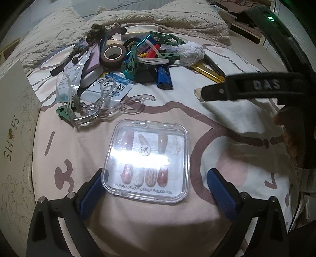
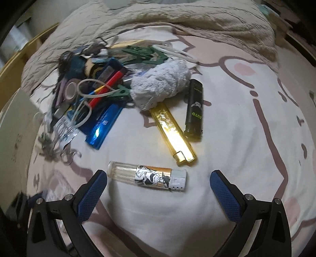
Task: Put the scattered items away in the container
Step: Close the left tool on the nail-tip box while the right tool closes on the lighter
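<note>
Left gripper (image 1: 156, 183) spread wide around clear nail case (image 1: 147, 161) on bedsheet (image 1: 227, 126). Right gripper (image 2: 158, 183) likewise agape, flanking clear lighter (image 2: 147, 176), nothing grasped.

Bedsheet (image 1: 138, 227) w/ brown-line cartoon print covers most of both views. Fuzzy beige blanket (image 1: 167, 17) bunched at 12 o'clock in left view, also 12 o'clock in right view (image 2: 197, 21). Wood bed frame (image 2: 11, 65) edge at 9–10 o'clock, right view. Dark furniture, blurry, at 1 o'clock in left view; can't tell what.
</note>
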`<state>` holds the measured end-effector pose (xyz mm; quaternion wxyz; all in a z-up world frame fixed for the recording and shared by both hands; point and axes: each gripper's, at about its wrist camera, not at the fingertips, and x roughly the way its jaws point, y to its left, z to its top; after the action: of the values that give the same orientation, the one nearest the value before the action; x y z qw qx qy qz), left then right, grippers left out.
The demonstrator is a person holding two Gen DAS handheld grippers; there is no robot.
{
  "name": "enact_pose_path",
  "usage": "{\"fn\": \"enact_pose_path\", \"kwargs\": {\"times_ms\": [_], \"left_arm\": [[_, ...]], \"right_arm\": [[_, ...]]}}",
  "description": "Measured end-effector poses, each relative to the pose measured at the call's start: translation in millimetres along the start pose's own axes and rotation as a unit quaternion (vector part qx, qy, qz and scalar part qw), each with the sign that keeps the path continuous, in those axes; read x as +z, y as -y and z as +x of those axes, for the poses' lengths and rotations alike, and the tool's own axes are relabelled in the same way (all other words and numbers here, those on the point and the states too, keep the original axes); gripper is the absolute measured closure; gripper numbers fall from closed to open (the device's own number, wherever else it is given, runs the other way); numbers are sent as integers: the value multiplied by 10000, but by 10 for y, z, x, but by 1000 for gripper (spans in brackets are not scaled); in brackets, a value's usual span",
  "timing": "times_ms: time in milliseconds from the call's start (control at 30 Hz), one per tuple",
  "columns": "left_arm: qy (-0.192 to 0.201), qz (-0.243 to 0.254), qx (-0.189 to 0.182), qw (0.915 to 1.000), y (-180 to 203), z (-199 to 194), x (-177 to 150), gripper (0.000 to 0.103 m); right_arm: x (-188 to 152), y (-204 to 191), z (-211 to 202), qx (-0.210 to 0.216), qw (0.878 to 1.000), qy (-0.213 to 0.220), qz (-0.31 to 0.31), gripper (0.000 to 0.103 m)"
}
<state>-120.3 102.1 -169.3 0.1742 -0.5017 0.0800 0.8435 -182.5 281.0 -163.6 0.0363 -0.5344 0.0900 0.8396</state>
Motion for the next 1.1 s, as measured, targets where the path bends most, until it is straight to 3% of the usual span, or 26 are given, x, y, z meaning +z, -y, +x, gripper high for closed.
{"fn": "enact_pose_path", "kwargs": {"times_ms": [133,200,233,267,500,1100], "left_arm": [[3,-29,13,10000,-4,-11,0,7],[-6,-55,24,10000,-8,-15,8,9],[-13,-70,31,10000,-11,-17,13,10],[-16,-81,37,10000,-13,-19,15,11],[2,-164,81,9998,-40,-55,26,26],[87,-81,70,9999,-50,-88,41,27]], "right_arm": [[10,-74,9,-188,9998,-67,41,0],[-5,-143,-2,-258,9996,-58,-135,9],[-16,-190,-17,-321,9990,-21,-306,21],[-25,-226,-33,-362,9983,19,-452,22],[-53,-269,-55,-201,9968,33,-772,22],[44,-136,-155,23,9977,155,-664,22]]}}
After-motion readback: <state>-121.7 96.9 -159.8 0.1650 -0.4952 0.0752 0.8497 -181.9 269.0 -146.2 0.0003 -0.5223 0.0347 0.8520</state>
